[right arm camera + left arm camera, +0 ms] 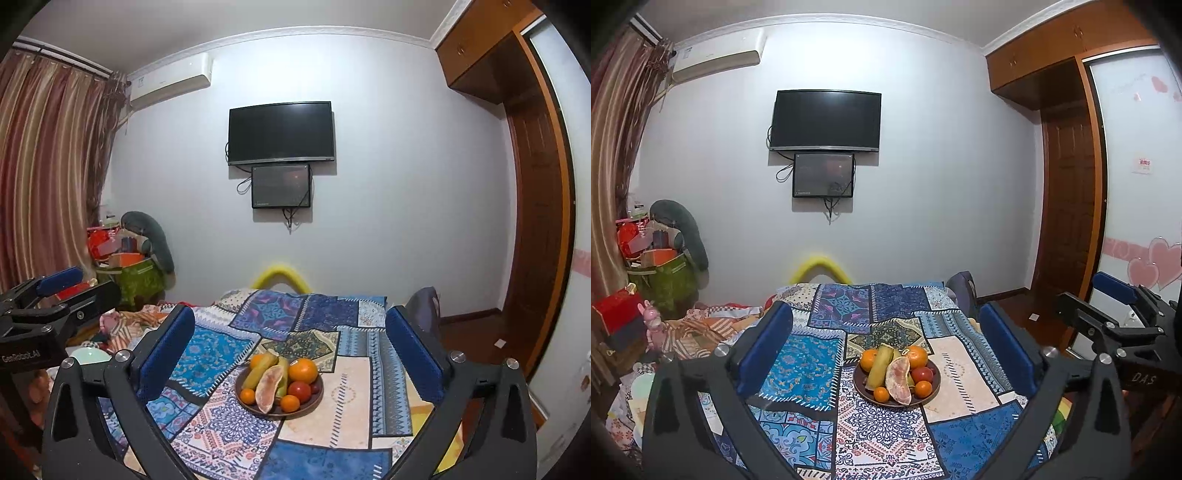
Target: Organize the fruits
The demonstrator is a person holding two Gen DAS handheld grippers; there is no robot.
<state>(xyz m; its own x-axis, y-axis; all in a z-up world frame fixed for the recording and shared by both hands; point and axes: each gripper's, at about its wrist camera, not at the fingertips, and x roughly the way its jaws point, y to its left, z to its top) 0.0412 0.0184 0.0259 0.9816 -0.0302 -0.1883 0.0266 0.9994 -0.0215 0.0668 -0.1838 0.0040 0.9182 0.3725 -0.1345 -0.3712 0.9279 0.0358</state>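
A dark round plate [935, 387] of fruit stands on the patchwork tablecloth [798, 373]. It holds a large orange [917, 356], a red tomato [922, 374], a pink pomelo wedge [898, 380], green-yellow bananas [879, 367] and small oranges [881, 394]. My left gripper [886, 314] is open, with its blue pads wide apart on either side of the plate and short of it. In the right wrist view the same plate [318, 399] lies ahead of my open right gripper [290, 317], which holds nothing. Each gripper also shows at the edge of the other's view: right gripper [1097, 299], left gripper [85, 286].
A grey chair back [964, 291] and a yellow curved thing [822, 266] stand at the table's far edge. Boxes, bags and cloths [661, 266] pile up at the left by the curtain. A wooden door and wardrobe [1071, 206] are at the right.
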